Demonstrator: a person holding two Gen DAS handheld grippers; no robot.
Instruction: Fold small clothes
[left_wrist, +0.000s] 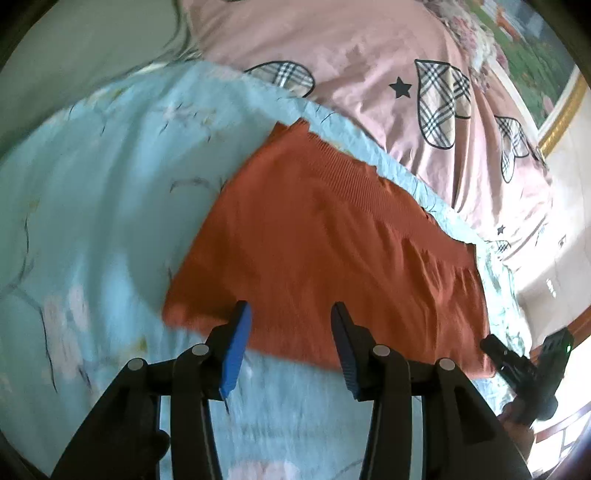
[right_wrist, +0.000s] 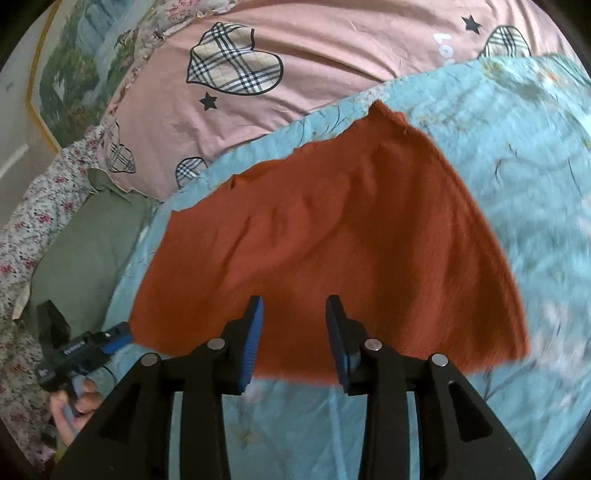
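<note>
An orange knit garment (left_wrist: 314, 240) (right_wrist: 332, 240) lies spread flat on a light blue floral quilt (left_wrist: 110, 184) (right_wrist: 517, 147). Its ribbed band (left_wrist: 354, 166) runs along the far edge. My left gripper (left_wrist: 291, 308) hovers over the garment's near edge, open, its blue pads holding nothing. My right gripper (right_wrist: 294, 301) hangs over the near edge too, open and empty. In the left wrist view the right gripper (left_wrist: 493, 349) shows by the garment's right corner. In the right wrist view the left gripper (right_wrist: 122, 334), with a hand behind it, sits at the left corner.
A pink duvet (left_wrist: 369, 55) (right_wrist: 332, 55) with plaid heart patches lies beyond the quilt. A green pillow (right_wrist: 85, 240) and a floral sheet (right_wrist: 29, 229) lie to the left in the right wrist view. A gold-framed picture (left_wrist: 535, 55) (right_wrist: 74, 74) hangs behind the bed.
</note>
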